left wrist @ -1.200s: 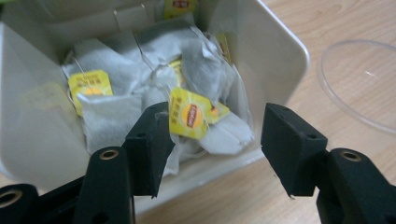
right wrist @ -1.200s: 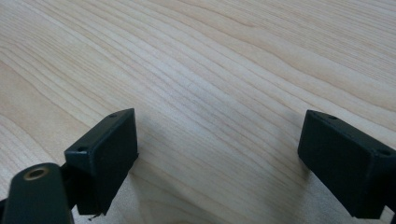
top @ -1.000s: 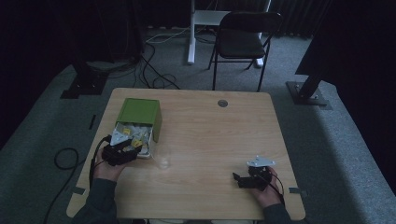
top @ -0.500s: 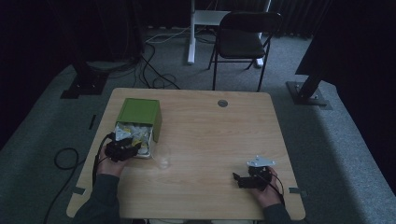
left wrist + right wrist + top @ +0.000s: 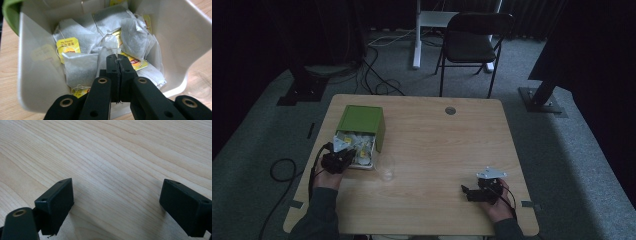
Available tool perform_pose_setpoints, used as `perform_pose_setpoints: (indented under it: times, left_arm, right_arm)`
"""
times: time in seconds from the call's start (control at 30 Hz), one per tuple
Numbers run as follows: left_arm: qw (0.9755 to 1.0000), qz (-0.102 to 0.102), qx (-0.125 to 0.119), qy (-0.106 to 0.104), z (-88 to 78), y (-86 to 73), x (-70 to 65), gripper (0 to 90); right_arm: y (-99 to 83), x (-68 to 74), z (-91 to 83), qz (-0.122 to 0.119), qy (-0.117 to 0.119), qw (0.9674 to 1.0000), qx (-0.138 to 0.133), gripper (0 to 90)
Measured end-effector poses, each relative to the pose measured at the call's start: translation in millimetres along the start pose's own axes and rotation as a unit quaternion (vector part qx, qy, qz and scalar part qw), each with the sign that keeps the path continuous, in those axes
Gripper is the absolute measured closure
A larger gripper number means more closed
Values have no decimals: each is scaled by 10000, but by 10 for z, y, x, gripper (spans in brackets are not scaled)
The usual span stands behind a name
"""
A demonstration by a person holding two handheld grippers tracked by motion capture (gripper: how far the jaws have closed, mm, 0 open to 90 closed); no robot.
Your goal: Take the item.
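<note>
Your left gripper (image 5: pixel 117 62), jaws just pressed together, pinches a tea-bag string in the white plastic tub (image 5: pixel 32 82); the paper tea bags (image 5: pixel 80 70) lie ahead, frame centre.

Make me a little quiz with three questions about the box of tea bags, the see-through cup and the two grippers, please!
1. Where is the clear plastic cup?
A. just right of the white tray of tea bags
B. on the black chair
C. beside the right gripper

2. What colour is the sleeve around the tray, the green cardboard box?
A. red
B. green
C. blue

3. How do the left gripper's jaws stand?
A. wide apart
B. shut together
C. closed round the cup

Answers:
1 A, the high view shows the cup on the wooden table next to the tray.
2 B, its top is plainly green in the high view.
3 B, the left gripper view shows both jaws pressed together over the paper tea bags; whether a string or bag is pinched cannot be told. They have just been closing. The right gripper is open.
</note>
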State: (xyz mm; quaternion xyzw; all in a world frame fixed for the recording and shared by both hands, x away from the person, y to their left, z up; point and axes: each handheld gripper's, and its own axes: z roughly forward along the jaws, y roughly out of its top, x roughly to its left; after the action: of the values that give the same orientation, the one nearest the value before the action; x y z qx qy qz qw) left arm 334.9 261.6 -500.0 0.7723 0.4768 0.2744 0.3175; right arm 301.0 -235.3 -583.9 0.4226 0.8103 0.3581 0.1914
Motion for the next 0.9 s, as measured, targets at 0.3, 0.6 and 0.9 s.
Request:
perform_pose_setpoints:
  times: [0.3,0.6,0.9]
  left_arm:
    - [9998,75,-173,-25,-168,76,-5,900]
    - [9995,150,-270,-71,-258,144,-35,900]
    - [9989,212,-291,-303,-323,200,-86,900]
  right_arm:
    - [0,1,0,3,0,10000,-1,115]
    - [0,1,0,3,0,10000,-1,115]
    - [0,0,0,3,1,10000,-1,115]
